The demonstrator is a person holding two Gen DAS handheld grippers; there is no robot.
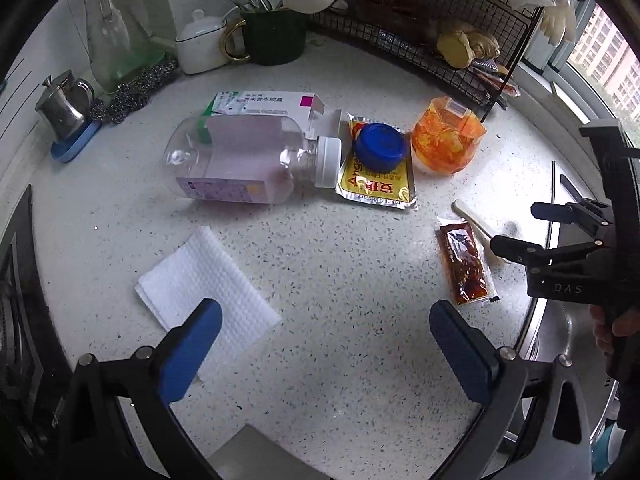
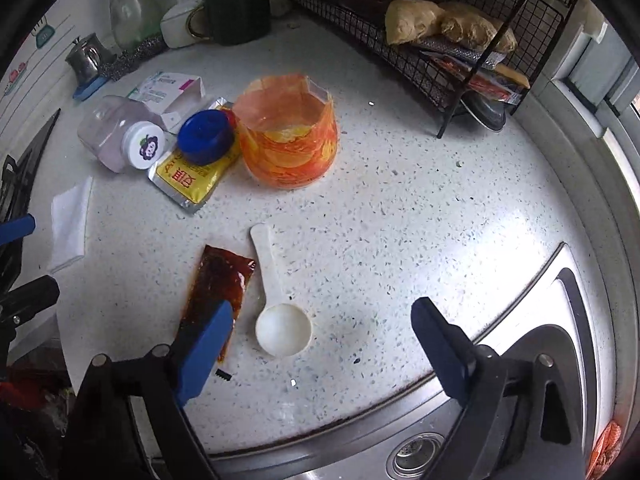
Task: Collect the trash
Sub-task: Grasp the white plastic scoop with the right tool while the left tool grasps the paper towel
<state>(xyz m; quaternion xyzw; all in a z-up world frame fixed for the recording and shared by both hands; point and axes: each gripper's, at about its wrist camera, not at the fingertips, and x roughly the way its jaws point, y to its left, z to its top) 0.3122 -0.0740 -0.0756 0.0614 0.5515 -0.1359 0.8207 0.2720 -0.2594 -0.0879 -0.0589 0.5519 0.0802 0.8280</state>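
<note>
Altogether eight pieces of trash lie on the counter: one clear bottle, one box, one blue cap on one yellow pouch, one orange cup, one white scoop, one sauce sachet at its 9 o'clock, one paper towel. Left gripper and right gripper both stand spread, holding nothing.
</note>
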